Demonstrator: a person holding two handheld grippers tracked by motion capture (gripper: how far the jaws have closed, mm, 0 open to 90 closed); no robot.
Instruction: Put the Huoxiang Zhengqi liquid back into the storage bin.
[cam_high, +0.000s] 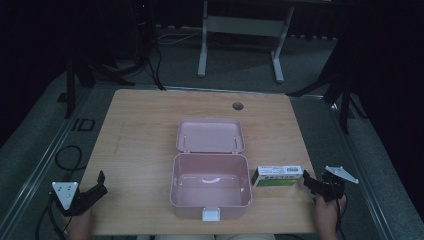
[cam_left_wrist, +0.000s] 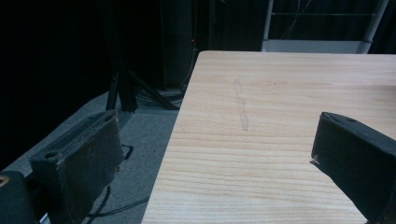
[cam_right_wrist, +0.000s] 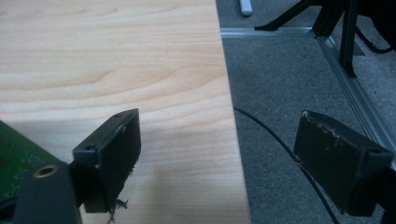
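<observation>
1. The right gripper (cam_high: 311, 184) sat at the table's right edge with its jaws spread wide and nothing between them; the green-and-white carton (cam_high: 277, 176) lay flat just beside it, between that gripper and the pink storage box (cam_high: 210, 186).
2. The box stood open near the front of the wooden table (cam_high: 145, 130); its lid (cam_high: 210, 135) was thrown back flat behind it, and I could see nothing inside.
3. In the right gripper view a green corner of the carton (cam_right_wrist: 11, 168) peeked in at the lower left, outside the jaws; half the span hung over the floor; my read was that the hand had to swing inward before any closing.
4. To do it well, I'd have squared the jaws across the carton's narrow width, not its length; a grip near the middle would keep it from tipping on the lift.
5. The carton lay close to the box's right wall; a clean lift before the carry would avoid a nudge against that rim.
6. The left gripper (cam_high: 98, 188) rested released at the front left corner, well apart from the box; it looked free to steady the box if it slid.
</observation>
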